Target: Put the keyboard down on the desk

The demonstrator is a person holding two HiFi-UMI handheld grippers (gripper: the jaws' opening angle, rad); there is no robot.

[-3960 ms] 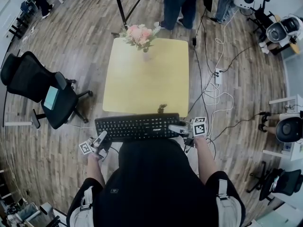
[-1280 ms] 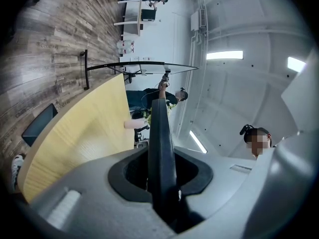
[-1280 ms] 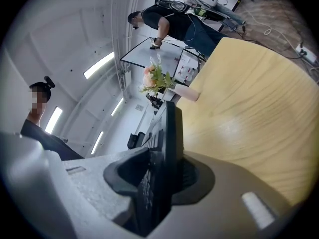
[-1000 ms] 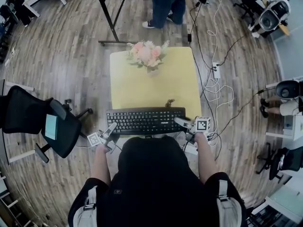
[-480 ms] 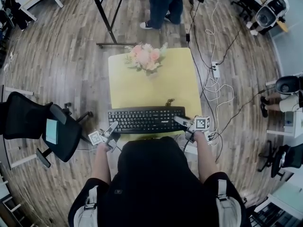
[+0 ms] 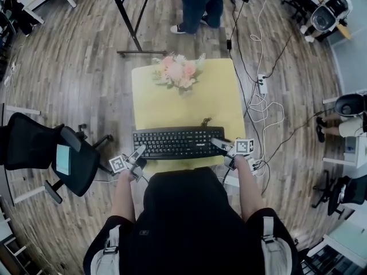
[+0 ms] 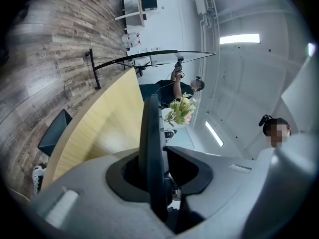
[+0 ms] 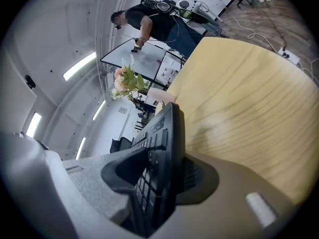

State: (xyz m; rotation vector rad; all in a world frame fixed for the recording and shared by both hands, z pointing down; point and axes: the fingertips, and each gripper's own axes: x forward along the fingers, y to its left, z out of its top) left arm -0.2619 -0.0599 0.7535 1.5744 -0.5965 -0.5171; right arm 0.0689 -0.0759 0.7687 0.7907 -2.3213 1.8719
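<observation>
Keyboard look: black full-size keyboard (image 6: 178,142), a long flat slab with rows of dark keys facing up, a number block at its right end and a small pale logo near that end; both gripper views see it edge-on as a thin dark bar.
Keyboard place: stretched along the near edge of the pale yellow square wooden desk (image 6: 189,105), parallel to that edge, with a narrow strip of wood showing on the near side. Whether it rests on the wood cannot be told.
Left gripper (image 6: 137,153): at the near-left corner of the desk, jaws clamped on the keyboard's left end.
Right gripper (image 6: 218,145): at the near-right corner; its jaws have just been opening, the keyboard's right end lies between them against the underside jaw, and the jaw over the keys stands off it.
Far edge: a bunch of pink and white flowers (image 6: 178,70), well apart from the keyboard.
</observation>
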